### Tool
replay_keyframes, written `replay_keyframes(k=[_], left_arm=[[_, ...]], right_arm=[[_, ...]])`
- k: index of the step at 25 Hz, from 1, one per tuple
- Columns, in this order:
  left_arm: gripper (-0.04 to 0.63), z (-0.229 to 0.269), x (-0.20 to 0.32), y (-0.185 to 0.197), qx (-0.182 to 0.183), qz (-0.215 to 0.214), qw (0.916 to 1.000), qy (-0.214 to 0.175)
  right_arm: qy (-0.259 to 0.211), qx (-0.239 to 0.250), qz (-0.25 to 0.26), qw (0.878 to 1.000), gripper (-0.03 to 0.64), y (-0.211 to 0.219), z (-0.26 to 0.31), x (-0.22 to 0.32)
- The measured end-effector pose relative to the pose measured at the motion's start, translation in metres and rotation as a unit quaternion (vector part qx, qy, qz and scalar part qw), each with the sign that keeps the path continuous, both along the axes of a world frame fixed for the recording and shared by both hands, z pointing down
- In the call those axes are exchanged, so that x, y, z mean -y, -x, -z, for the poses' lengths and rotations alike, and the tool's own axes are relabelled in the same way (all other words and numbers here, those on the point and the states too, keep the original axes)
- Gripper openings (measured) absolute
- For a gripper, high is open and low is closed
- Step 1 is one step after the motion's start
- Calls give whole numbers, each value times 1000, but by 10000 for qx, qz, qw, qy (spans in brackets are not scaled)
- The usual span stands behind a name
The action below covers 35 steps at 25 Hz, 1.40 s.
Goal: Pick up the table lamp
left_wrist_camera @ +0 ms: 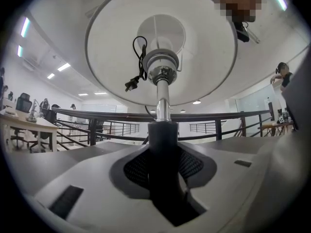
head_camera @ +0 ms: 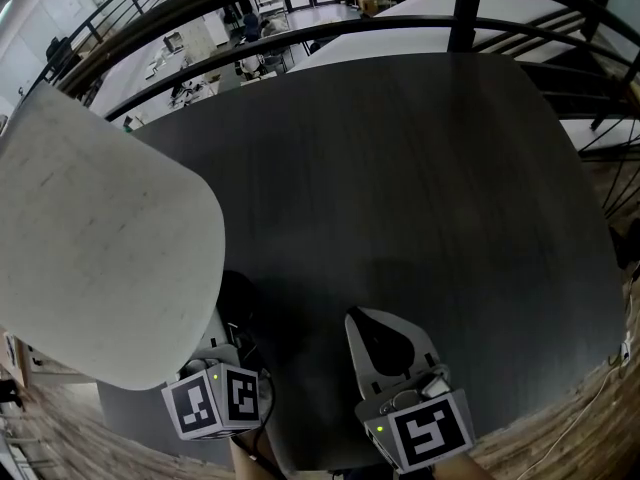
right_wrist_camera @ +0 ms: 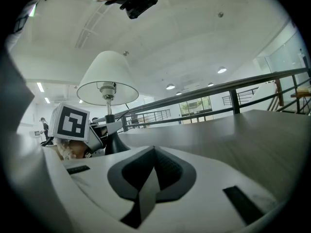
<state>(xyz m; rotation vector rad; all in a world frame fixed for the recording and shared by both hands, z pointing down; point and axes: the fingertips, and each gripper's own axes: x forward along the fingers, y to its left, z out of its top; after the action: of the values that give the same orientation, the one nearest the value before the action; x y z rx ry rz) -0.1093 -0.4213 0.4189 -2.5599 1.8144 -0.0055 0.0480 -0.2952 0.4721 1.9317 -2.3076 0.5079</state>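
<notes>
The table lamp has a wide white shade (head_camera: pixel 100 258) that fills the left of the head view and hides most of my left gripper (head_camera: pixel 232 333). In the left gripper view the lamp's black stem (left_wrist_camera: pixel 163 154) stands upright between the jaws, which are shut on it, with the shade (left_wrist_camera: pixel 160 42) overhead and a coiled cord with plug (left_wrist_camera: pixel 138 64) tucked inside. The right gripper view shows the lamp (right_wrist_camera: pixel 108 76) at the left, its dark base (right_wrist_camera: pixel 114 142) held by the left gripper (right_wrist_camera: pixel 102 130). My right gripper (head_camera: pixel 372 328) rests over the table's near side, shut and empty.
The dark round table (head_camera: pixel 420 188) spreads ahead and to the right. A black railing (head_camera: pixel 300 8) curves behind its far edge, with an office floor below. Wooden floor (head_camera: pixel 590 408) shows past the table's near right edge.
</notes>
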Motion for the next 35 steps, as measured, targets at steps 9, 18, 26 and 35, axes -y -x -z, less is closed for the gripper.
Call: replay_keyframes(k=[9, 18, 26, 35], left_arm=[[168, 20, -6, -1, -20, -59, 9999, -95], [167, 44, -17, -7, -110, -55, 9999, -55], [167, 69, -22, 3, -99, -7, 9999, -47], [166, 91, -36, 17, -144, -63, 9999, 42]], right_arm=[[-69, 1, 46, 10000, 8, 7, 14, 8], [-298, 15, -110, 9995, 8, -3, 43, 18], [-385, 28, -232, 9990, 6, -2, 66, 26], [-299, 12, -448, 9985, 6, -1, 88, 21]])
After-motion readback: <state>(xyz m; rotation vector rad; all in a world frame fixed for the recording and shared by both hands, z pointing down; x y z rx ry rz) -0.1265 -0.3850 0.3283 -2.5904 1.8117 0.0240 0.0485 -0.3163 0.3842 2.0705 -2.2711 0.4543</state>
